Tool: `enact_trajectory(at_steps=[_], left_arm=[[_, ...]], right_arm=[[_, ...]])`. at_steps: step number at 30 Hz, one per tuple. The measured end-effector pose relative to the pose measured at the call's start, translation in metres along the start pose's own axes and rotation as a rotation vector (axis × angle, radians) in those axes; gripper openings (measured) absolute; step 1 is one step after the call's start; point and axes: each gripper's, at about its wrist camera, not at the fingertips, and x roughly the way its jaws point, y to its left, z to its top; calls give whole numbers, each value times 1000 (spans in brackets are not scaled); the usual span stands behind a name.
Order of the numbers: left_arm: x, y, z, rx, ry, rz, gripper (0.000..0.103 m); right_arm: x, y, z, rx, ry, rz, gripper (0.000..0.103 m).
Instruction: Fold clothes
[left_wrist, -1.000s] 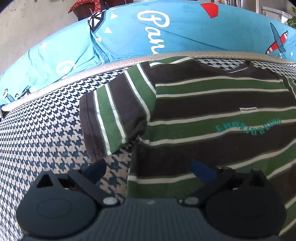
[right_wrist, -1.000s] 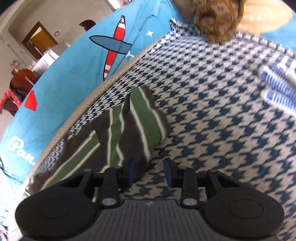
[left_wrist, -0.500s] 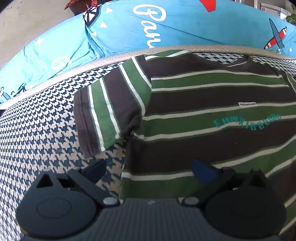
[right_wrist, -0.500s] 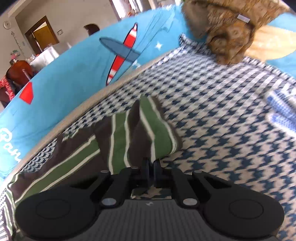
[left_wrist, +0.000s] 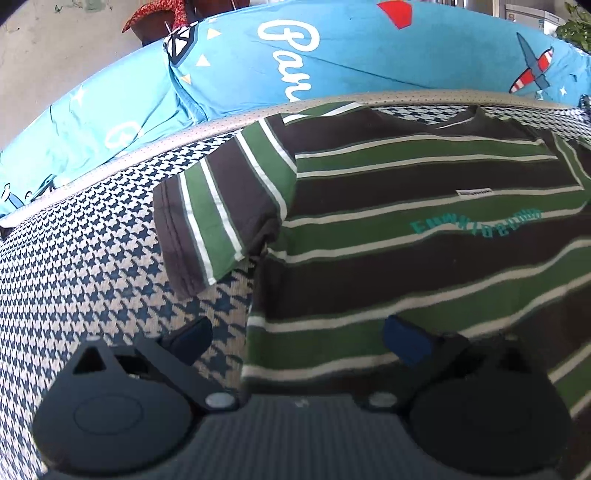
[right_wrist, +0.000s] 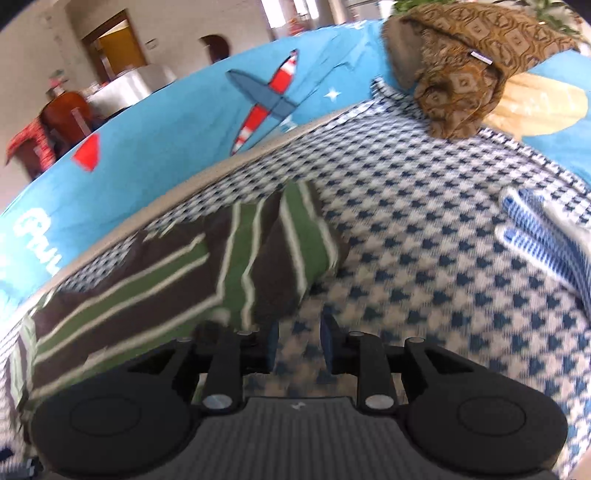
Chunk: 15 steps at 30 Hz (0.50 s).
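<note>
Opening again after pinching shut half a second ago, the right gripper (right_wrist: 297, 345) now shows a narrow gap between its jaws with only houndstooth cover in it; no cloth is held. The bunched right sleeve (right_wrist: 295, 254) of the striped T-shirt (left_wrist: 424, 236) lies just beyond and left of its fingertips, much as it did a second ago, so that pinch seems to have missed or let go, and the sleeve fold probably needs another try. The left gripper (left_wrist: 295, 336) hovers with jaws wide apart, straddling the shirt's side edge near the hem, clamped on nothing. The shirt lies face up and mostly flat, its left sleeve (left_wrist: 218, 221) spread out.

Beneath is a blue-and-white houndstooth cover (left_wrist: 74, 277), edged by a pale rim, with a bright blue aeroplane-print sheet (right_wrist: 221, 122) behind. A brown patterned cloth (right_wrist: 461, 66) and a blue-striped garment (right_wrist: 543, 236) lie at the far right. Beyond, a doorway and furniture, blurred.
</note>
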Motion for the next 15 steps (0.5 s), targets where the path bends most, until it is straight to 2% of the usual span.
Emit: enact_trajectory(at_steps=[4,6,9,15], left_arm=[[-11,-1,-6,36,-35,9,103],[-16,-1,-9,39,-47,10,103],[-23,2,-12,23,-54,2,103],[-34,10,-21,-27,-54,-23,103]], right_arm=[[-18,2,-23,-36,28,40,26],[-27,3,-36,-43,38,57,31],[-37,4,-54,-51,52,62,33],[-47,13,-79,-132,50,11,35]])
